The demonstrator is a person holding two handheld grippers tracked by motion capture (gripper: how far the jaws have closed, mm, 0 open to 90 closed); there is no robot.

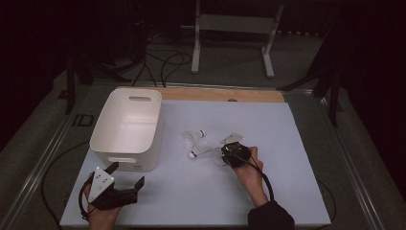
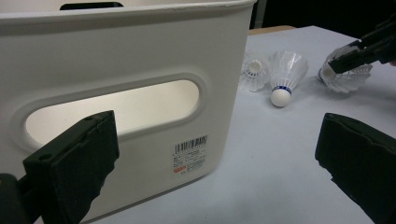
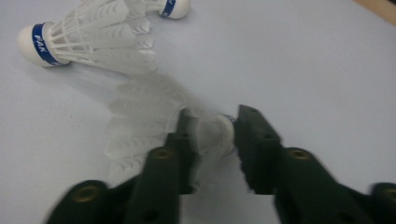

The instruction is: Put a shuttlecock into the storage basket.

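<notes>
The right gripper (image 3: 212, 140) has its jaws drawn in on the cork end of a shuttlecock (image 3: 154, 116) lying on the white mat (image 1: 287, 167); the picture is blurred there, so the pads seem to press the cork, though full contact is hard to confirm. Feathers fan out beyond the jaw tips. Just past them lie two more shuttlecocks (image 3: 88, 37), close together, with bare mat open on the gripper's other side out to the wooden table edge (image 1: 220, 94). The left gripper (image 1: 117, 184) has its jaws wide apart with nothing between them, near the front mat edge. Directly ahead of its tips stands the white bin (image 2: 140, 70), its handle slot facing the jaws.
</notes>
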